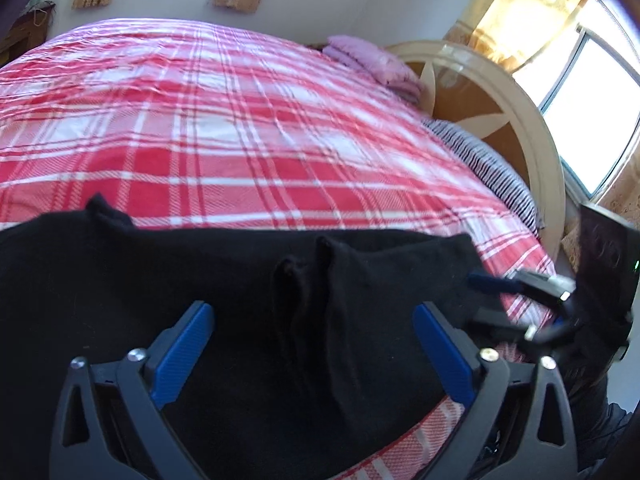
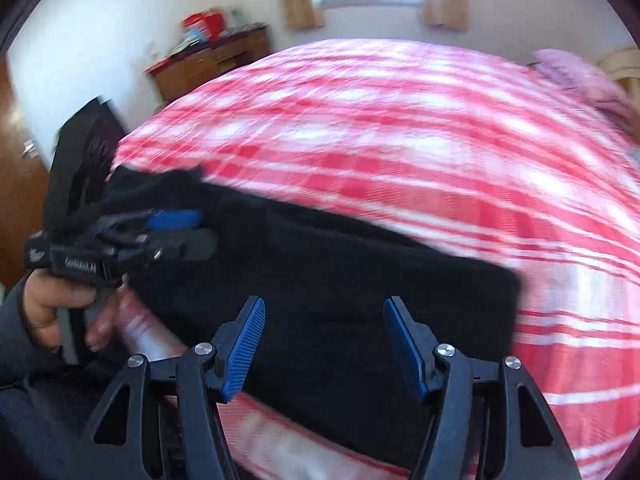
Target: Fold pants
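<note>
Starting at the far left of the right wrist view, white lettering shows on the body of the left gripper (image 2: 180, 230), too smeared to read. A bare hand (image 2: 68, 312) wraps its handle at about 8 o'clock, knuckles outward, fingers curled on the trigger. Its fingers point to 3 o'clock, one blue pad above a grey one, a narrow gap between them, right against the left end of the black pants (image 2: 320, 280). From its own camera those jaws stand wide apart, blue pads (image 1: 182, 356) flanking dark folds of cloth, pinching nothing.

Moving to the middle, the pants lie as a long folded band across the near edge of the bed (image 2: 400, 120), on the red and white plaid cover, creases bunched at the center.

Over to the right, the right gripper (image 2: 324, 344) hangs above the band with jaws spread wide, nothing between them. In the left wrist view it comes in at 3 o'clock, fingers aimed at 9 o'clock, blue tip at the pants' right end; whether it touches is unclear. Beyond, a pink cushion (image 1: 372, 62) and a striped pillow (image 1: 488, 164) sit by the headboard (image 1: 532, 120).
</note>
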`<state>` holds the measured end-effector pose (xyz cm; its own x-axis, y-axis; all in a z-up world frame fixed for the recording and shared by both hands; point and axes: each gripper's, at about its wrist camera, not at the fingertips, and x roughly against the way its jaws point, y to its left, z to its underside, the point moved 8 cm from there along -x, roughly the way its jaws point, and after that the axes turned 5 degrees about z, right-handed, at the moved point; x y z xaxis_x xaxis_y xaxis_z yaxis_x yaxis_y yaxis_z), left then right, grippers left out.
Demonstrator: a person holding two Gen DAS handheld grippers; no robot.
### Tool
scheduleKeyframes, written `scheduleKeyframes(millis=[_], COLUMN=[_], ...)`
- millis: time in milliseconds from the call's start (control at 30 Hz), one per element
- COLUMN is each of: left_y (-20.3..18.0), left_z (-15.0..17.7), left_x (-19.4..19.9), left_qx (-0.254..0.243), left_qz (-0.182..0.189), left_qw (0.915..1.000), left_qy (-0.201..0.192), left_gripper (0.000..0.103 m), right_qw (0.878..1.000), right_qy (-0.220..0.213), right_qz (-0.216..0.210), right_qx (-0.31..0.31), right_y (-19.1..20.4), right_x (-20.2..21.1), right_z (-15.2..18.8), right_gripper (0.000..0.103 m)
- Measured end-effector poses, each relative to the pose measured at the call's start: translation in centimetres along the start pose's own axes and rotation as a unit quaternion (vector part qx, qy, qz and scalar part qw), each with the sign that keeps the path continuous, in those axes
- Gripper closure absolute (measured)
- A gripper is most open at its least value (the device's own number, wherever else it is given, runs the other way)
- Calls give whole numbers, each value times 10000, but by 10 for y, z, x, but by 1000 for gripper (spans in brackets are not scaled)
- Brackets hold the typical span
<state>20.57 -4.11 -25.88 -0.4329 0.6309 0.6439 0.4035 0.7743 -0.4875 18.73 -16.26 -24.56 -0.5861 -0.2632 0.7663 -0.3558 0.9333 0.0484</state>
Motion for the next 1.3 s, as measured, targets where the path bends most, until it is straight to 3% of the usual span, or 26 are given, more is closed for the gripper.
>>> scheduleKeyframes(millis=[100,167,200,233,267,367,500,600,700,733,800,900,933,967,1067,1200,1300], left_y=[-11,-13,-12,-11,-11,-9,-11,-2,3,3,2,0,-2,-6,-16,-16,-6], left_z=[-1,-1,-3,-5,-7,-16,-22,-20,-14,-13,-12,-10,-10,-8,-3,7,16], left_x=[-9,-14,-15,-14,-12,2,8,4,0,-2,-3,-5,-3,0,14,12,-2], left_qx=[-383,-509,-553,-565,-530,-282,-308,-295,-285,-316,-356,-521,-591,-700,-1148,-1450,-1375], left_qz=[-134,-265,-410,-463,-391,-131,-123,-335,-401,-460,-505,-717,-796,-892,-1239,-1529,-1613], left_qw=[9991,9982,9975,9972,9977,9995,9994,9990,9988,9984,9981,9960,9950,9935,9855,9775,9772], left_qy=[107,184,173,162,169,0,-85,-42,12,30,29,64,64,47,-150,-73,156], left_gripper=[24,51,58,77,87,90,90,90,90,89,84,72,63,50,32,30,28], right_qw=[9974,9925,9895,9871,9847,9806,9824,9863,9923,9947,9966,9980,9981,9982,9975,9918,9897], right_qy=[-107,-168,-212,-253,-292,-430,-669,-721,-381,-156,48,-26,-41,-64,-47,159,648], right_qz=[181,367,460,494,489,372,103,-266,-616,-459,2,149,135,38,-609,-1199,-1019], right_qx=[-690,-1152,-1355,-1503,-1648,-1878,-1739,-1460,-1004,-909,-826,-614,-592,-588,-368,407,774], right_y=[-52,-87,-103,-114,-123,-133,-116,-91,-62,-59,-64,-62,-62,-60,-46,-12,-4], right_x=[10,13,15,16,18,23,28,30,13,1,-17,-13,-8,-2,18,37,20], right_z=[0,0,-1,-1,-1,-3,-13,-14,-6,0,9,8,7,7,11,37,67], right_gripper=[40,40,40,40,40,40,40,40,40,40,40,40,40,40,40,40,39])
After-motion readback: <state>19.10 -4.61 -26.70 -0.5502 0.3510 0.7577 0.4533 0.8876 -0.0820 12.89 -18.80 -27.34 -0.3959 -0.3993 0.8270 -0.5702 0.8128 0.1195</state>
